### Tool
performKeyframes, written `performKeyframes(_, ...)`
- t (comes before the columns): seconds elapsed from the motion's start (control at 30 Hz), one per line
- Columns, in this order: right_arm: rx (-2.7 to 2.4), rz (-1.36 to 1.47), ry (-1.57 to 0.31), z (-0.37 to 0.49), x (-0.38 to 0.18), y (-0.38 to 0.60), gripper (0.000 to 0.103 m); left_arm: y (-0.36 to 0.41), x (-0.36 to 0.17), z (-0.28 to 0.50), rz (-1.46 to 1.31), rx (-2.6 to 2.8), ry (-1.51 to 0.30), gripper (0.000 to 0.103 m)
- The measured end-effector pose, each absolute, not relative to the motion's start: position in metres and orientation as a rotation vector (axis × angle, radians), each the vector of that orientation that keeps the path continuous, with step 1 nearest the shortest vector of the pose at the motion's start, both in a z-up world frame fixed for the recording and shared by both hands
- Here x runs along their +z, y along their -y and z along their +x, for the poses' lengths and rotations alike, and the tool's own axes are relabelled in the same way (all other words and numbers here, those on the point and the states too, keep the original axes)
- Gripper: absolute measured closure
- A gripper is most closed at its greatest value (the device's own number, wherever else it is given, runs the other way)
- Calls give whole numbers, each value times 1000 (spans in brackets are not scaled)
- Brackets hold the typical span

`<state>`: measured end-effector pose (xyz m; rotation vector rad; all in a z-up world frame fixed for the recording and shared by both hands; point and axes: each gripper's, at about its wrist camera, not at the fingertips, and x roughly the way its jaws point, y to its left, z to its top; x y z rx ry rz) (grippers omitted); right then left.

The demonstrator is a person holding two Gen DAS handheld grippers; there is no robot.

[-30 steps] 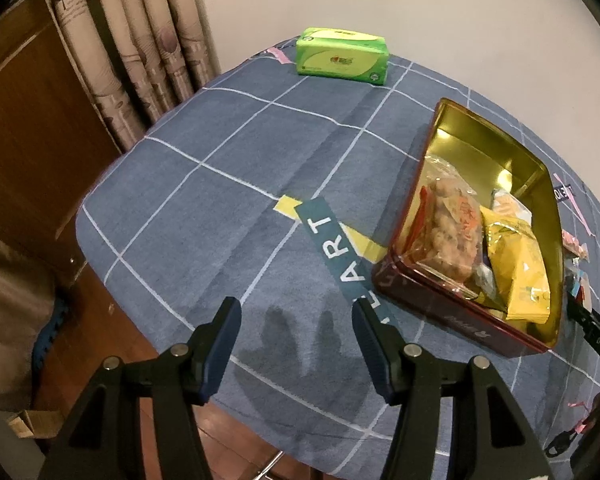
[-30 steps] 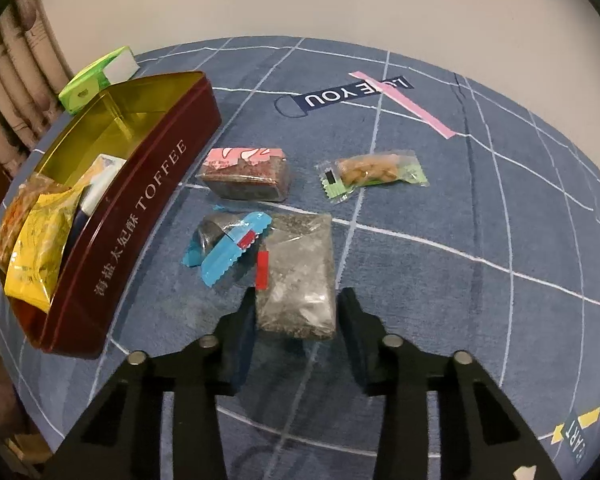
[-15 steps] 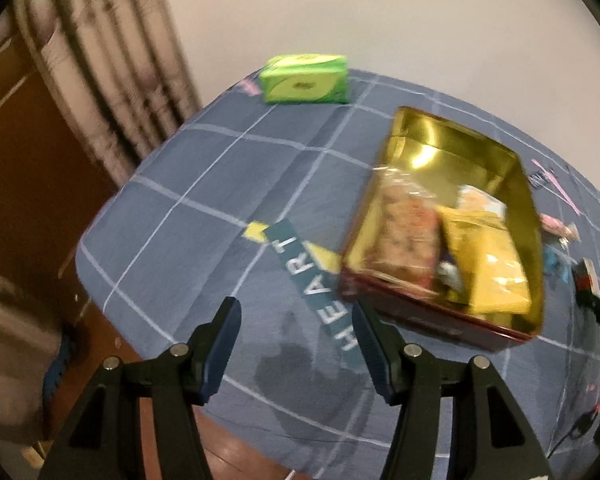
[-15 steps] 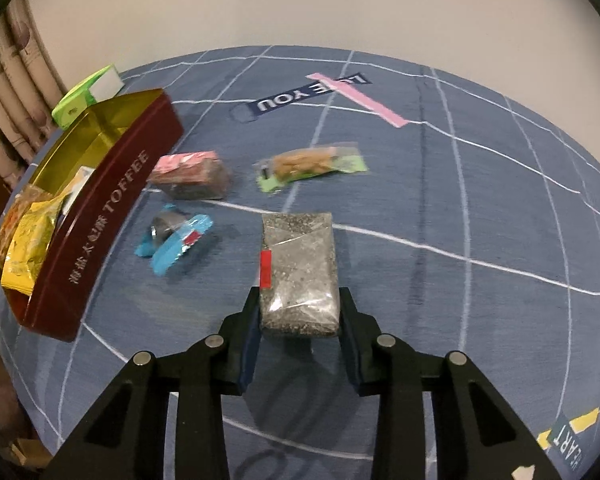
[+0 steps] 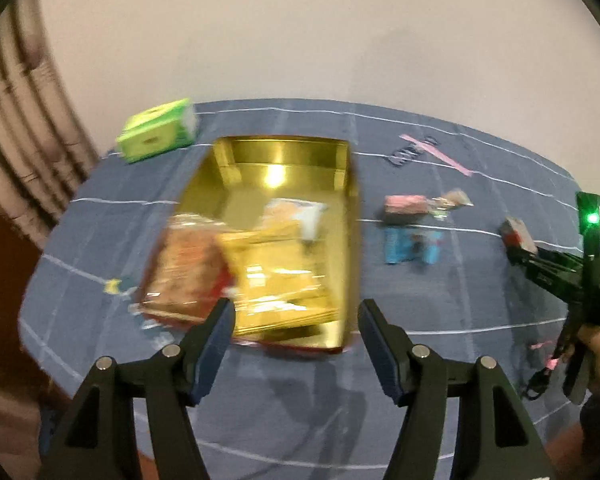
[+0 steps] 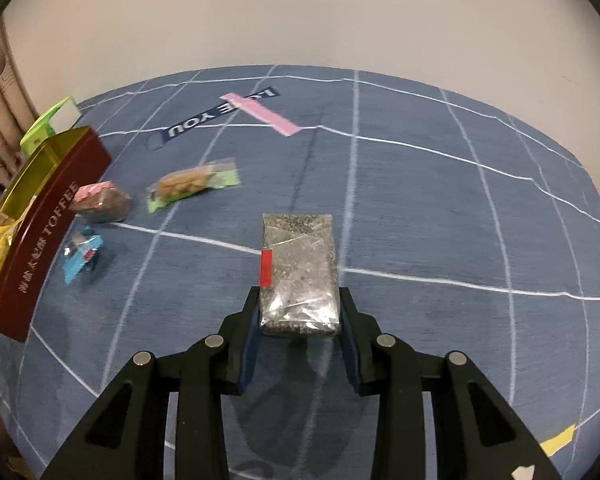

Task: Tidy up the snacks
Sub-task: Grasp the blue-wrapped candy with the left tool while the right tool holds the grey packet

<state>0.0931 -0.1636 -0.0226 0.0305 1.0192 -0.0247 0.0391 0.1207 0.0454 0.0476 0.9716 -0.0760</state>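
Observation:
A dark red toffee tin (image 5: 350, 216) with a gold inside stands open on the blue cloth. It holds a yellow packet (image 5: 276, 280) and an orange-brown packet (image 5: 188, 268). My left gripper (image 5: 295, 312) hovers over the tin's near end; its jaws are opening and nothing is between them. My right gripper (image 6: 299, 300) is shut on a grey seed bar in clear wrap (image 6: 298, 268), held above the cloth to the right of the tin (image 6: 40, 236). A pink-topped packet (image 6: 100, 202), a green-edged packet (image 6: 192, 184) and a blue packet (image 6: 82, 258) lie beside the tin.
A green tissue pack (image 5: 156, 136) sits at the table's far left corner, next to a curtain (image 5: 20, 140). The round table's edge runs close under both grippers. The cloth has white grid lines and a pink strip (image 6: 264, 114).
The left view has swung right, so the tin now lies straight ahead of its jaws, which have widened. The right gripper has carried the grey bar rightward, away from the other snacks.

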Motion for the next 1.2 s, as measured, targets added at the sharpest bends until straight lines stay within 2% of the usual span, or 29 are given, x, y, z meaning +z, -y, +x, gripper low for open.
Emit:
performKeyframes(0.4, -46, 10, -965, 82, -26, 183, 70, -42, 12, 60, 132, -218, -990, 38)
performKeyframes(1.2, -43, 9, -911, 74, -28, 184, 70, -12, -27, 128, 92, -240, -1087, 38)
